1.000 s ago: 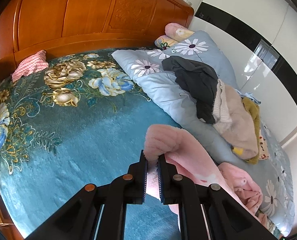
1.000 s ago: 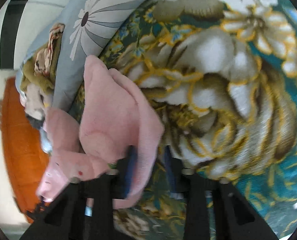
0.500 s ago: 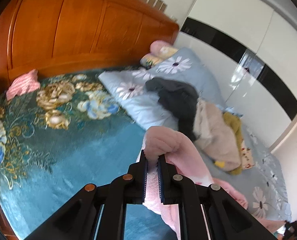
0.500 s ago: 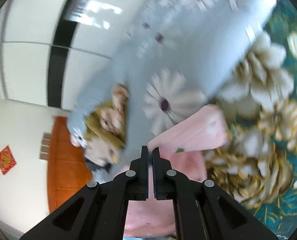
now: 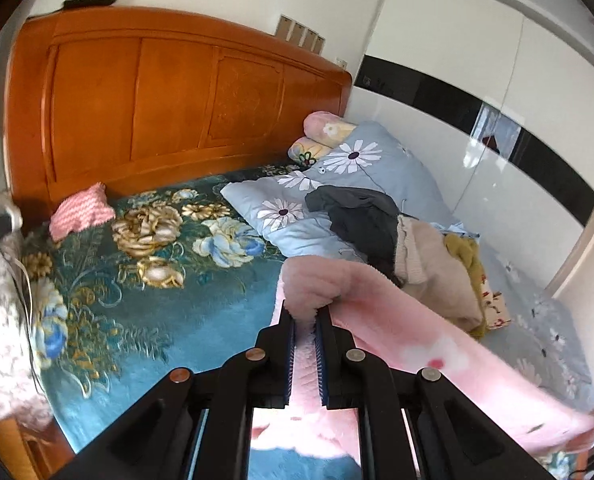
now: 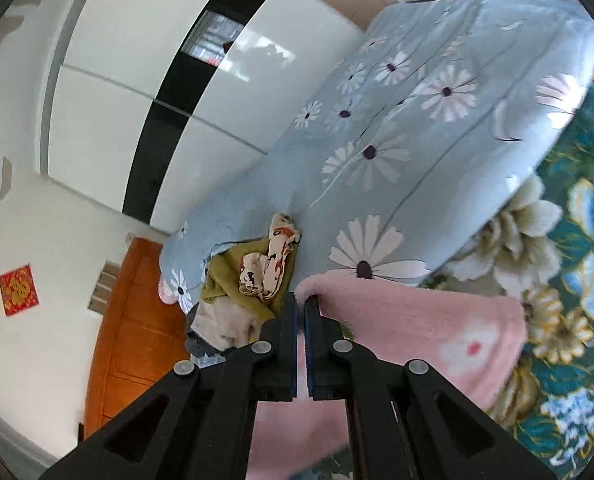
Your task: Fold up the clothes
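A fluffy pink garment (image 5: 417, 340) with a pale flower print hangs stretched above the bed. My left gripper (image 5: 305, 312) is shut on one bunched corner of it. In the right wrist view the same pink garment (image 6: 417, 328) spreads to the right, and my right gripper (image 6: 300, 305) is shut on its edge. The lower part of the garment drops out of sight behind both grippers.
The bed has a teal floral blanket (image 5: 137, 288) and a wooden headboard (image 5: 169, 96). A light blue daisy quilt (image 6: 397, 128) carries a heap of clothes (image 5: 413, 252) in dark, beige and olive. A pink knit piece (image 5: 83, 212) lies by the headboard. White wardrobe doors (image 5: 497, 100) stand behind.
Both grippers have risen, lifting the pink garment off the bed. The right gripper closed on its edge and tilted up from facing the blanket to facing the quilt and wardrobe.
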{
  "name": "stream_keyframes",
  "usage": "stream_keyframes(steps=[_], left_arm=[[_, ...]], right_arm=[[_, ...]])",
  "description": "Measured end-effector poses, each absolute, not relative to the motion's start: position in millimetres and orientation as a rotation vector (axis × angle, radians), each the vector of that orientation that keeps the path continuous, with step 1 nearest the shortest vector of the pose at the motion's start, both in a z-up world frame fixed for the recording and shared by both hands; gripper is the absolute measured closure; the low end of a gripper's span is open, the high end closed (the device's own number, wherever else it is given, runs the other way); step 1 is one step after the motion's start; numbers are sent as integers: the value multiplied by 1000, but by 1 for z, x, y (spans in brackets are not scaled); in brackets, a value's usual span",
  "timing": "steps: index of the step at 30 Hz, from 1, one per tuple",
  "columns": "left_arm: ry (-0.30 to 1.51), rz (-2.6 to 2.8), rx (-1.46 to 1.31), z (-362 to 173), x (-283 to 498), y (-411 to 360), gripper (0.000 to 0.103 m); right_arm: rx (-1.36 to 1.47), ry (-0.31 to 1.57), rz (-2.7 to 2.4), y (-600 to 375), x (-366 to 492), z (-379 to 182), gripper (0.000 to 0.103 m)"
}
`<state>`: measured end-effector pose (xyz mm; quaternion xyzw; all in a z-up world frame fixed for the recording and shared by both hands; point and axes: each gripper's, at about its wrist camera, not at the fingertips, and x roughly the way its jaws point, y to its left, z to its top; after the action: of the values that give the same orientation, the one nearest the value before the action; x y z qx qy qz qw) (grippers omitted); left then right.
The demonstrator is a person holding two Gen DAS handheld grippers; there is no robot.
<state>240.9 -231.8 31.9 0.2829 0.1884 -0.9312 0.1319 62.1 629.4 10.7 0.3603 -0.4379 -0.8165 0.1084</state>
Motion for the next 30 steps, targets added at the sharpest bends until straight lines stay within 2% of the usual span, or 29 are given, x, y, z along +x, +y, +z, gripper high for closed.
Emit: stream_keyframes(steps=[2, 9, 13, 17, 24, 26, 30], left_arm=[[521, -2690, 871, 25, 213, -233, 93], [606, -2617, 997, -9, 100, -255, 93], [589, -2592, 1112, -35, 42, -254, 93], [599, -2504, 1249, -79, 12, -251, 93], [737, -2440, 1376, -140, 6, -254, 90], [754, -2444, 1385, -146, 9, -257, 85], [824, -2457, 1361, -146, 24, -270, 50]], right_arm=[[1107, -1262, -2393, 615, 34, 2, 100], [1194, -1214, -2481, 583, -70, -13, 100], [1231, -1092, -2562, 553, -120, -9, 100], [1313, -1004, -2585, 525, -146, -21, 100], [1447, -883, -2574, 488, -163, -53, 99], [1460, -869, -2573, 484, -166, -56, 97], [1449, -802, -2577, 475, -168, -53, 95]])
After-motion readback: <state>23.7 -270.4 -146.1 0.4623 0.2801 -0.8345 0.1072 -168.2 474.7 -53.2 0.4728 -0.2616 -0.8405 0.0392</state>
